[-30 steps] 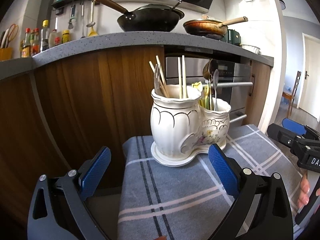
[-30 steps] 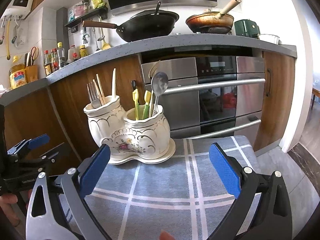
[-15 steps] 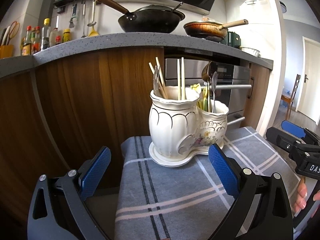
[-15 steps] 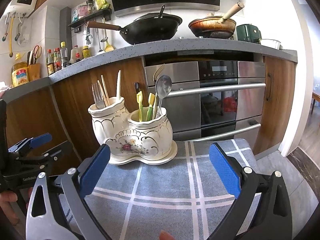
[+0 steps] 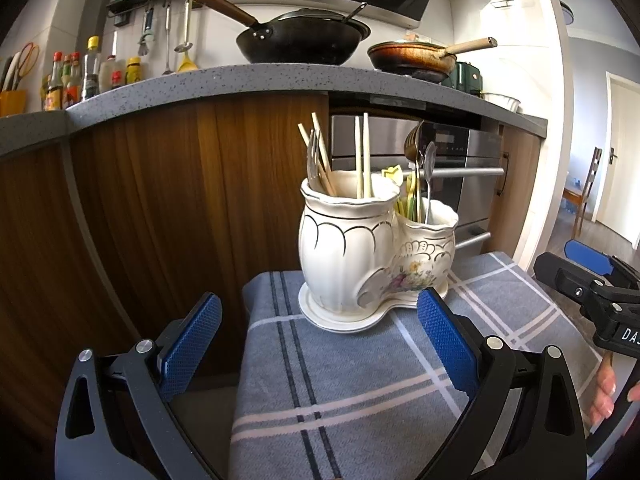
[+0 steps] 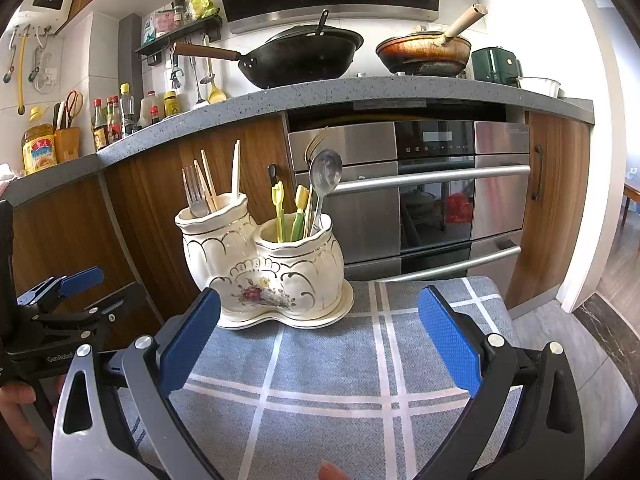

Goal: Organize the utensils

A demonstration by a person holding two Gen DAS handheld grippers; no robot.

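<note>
A white two-pot ceramic utensil holder (image 5: 372, 264) (image 6: 264, 272) stands on a grey plaid cloth (image 5: 360, 392) (image 6: 340, 380). Its taller pot holds a fork (image 6: 194, 194) and chopsticks (image 5: 362, 156). Its lower pot holds spoons (image 6: 326, 172) and green and yellow utensils (image 6: 278, 210). My left gripper (image 5: 320, 344) is open and empty, in front of the holder. My right gripper (image 6: 320, 340) is open and empty, also in front of it. Each gripper shows at the edge of the other's view.
The cloth covers a small table in front of wooden cabinets (image 5: 160, 200) and a steel oven (image 6: 420, 192). A grey countertop (image 6: 320, 92) above carries a black wok (image 6: 300, 56), a frying pan (image 6: 424, 52) and bottles (image 6: 116, 116).
Both grippers have drawn back and down a little, so the holder sits slightly higher and smaller in both views. Nothing was taken hold of or let go.
</note>
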